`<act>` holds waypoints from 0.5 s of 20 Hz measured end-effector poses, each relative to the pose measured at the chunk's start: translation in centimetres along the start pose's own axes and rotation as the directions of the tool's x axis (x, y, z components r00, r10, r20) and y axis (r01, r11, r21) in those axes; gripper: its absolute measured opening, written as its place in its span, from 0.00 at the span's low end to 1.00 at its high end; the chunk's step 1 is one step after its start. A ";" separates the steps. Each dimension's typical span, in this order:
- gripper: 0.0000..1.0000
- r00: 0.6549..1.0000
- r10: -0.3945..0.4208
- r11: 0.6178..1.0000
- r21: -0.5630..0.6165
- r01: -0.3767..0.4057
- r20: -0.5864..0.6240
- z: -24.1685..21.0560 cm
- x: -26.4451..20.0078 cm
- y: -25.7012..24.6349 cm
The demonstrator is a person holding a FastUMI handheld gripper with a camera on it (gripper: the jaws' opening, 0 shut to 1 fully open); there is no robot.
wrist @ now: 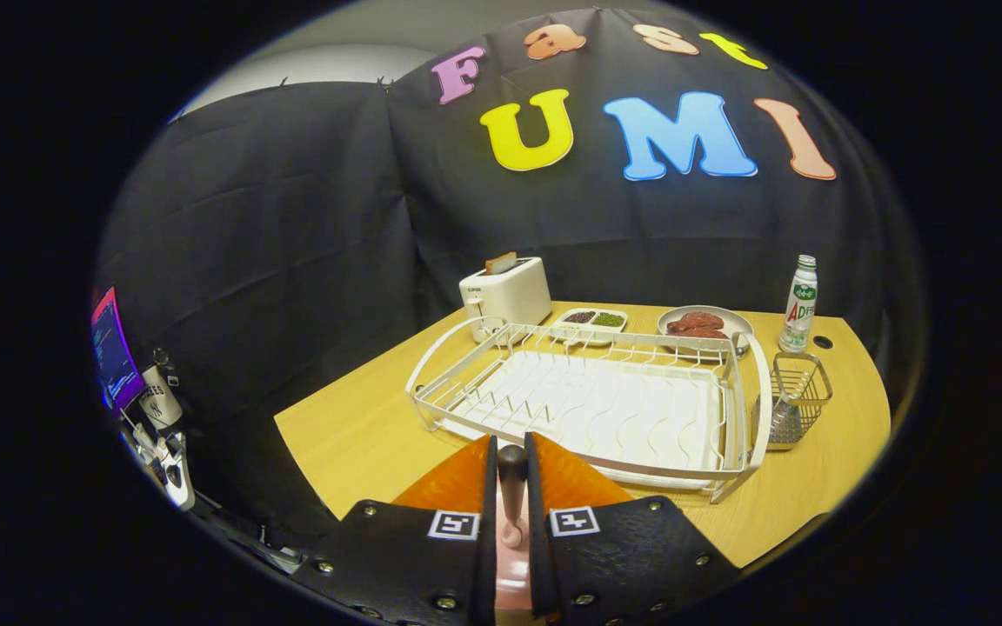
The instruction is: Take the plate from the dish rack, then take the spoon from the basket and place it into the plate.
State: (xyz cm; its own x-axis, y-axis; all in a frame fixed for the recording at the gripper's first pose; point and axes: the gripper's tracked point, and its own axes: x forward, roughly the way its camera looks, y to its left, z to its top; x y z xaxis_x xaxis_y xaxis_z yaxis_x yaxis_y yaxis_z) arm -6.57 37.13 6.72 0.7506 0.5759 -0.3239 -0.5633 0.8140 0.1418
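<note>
Spoon [512, 487] between hand-held gripper [511, 452] fingers

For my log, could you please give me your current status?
Gripper jaws shut on dark-tipped pink spoon. Over orange round plate beside white wire dish rack. Nothing in between.

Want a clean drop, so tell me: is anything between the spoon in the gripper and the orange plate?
Nothing visible does. The gripper is shut on the spoon, and the orange plate lies just beneath the fingers, bare on both sides of them. The dish rack stands beyond the plate.
</note>
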 end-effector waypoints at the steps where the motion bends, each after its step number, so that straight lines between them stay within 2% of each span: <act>1: 0.15 1.000 0.000 1.000 0.003 0.000 0.002 0.1 0.1 -0.1; 10: 0.15 0.999 -0.033 0.999 0.027 0.032 0.036 1.6 -0.8 -2.0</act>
State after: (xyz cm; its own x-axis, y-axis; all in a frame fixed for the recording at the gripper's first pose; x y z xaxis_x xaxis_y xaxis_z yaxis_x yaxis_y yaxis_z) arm -5.53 35.17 8.18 0.7806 0.5511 -0.2947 -0.5294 0.8337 0.1567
